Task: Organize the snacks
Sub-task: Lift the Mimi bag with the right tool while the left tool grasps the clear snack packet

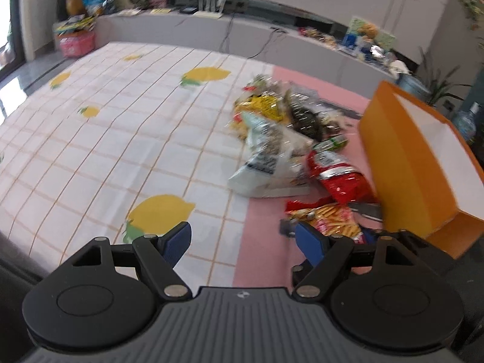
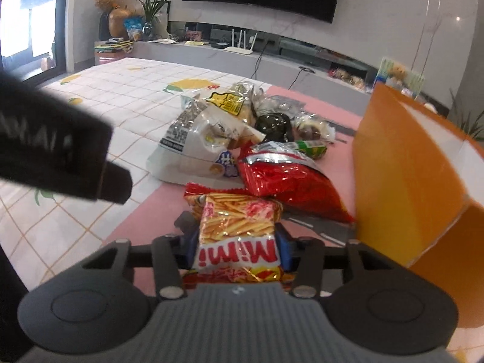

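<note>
My right gripper [image 2: 237, 242] is shut on a Mimi packet of stick snacks [image 2: 239, 227], its blue pads pressing both sides low over the pink cloth. The same packet [image 1: 329, 217] shows in the left wrist view, just beyond the right finger of my left gripper [image 1: 243, 236]. That gripper is open and holds nothing, over the seam between the lemon cloth and the pink one. Behind the packet lie a red bag [image 2: 281, 172], a white bag [image 2: 193, 142], a yellow-labelled packet [image 2: 227, 101] and a green one [image 2: 311, 146]. An open orange box [image 2: 402, 175] stands on the right.
The lemon-print tablecloth [image 1: 121, 139] spreads to the left, bare of snacks. The black body of the left gripper [image 2: 60, 151] crosses the left of the right wrist view. A low grey TV bench [image 2: 211, 54] with a router and cables runs behind the table.
</note>
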### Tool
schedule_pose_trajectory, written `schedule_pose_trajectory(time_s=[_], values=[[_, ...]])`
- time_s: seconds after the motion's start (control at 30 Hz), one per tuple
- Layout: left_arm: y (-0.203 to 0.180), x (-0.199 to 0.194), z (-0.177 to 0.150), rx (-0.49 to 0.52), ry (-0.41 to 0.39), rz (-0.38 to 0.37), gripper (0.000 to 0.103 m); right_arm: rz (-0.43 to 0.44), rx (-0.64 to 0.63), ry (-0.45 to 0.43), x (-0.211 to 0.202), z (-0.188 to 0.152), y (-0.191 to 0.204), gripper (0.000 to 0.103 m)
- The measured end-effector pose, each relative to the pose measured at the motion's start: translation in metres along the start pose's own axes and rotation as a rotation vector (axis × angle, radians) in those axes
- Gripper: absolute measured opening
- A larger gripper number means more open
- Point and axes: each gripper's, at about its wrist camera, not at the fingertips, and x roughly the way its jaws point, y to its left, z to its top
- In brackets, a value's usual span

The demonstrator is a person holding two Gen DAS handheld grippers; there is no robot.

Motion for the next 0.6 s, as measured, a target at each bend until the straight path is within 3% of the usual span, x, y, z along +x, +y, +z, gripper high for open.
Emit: schedule_pose_trajectory(time_s=[0.3, 0.6], values=[[-0.017, -0.001, 0.021, 0.111, -0.046, 0.007, 0.092, 0.012, 0.036, -0.003, -0.011, -0.010, -0.011, 0.046], [-0.030, 0.028, 0.064, 0.142, -0.001, 0.052, 0.092, 0.010, 0.043, -0.011, -0.009, -0.013, -0.010, 0.046]])
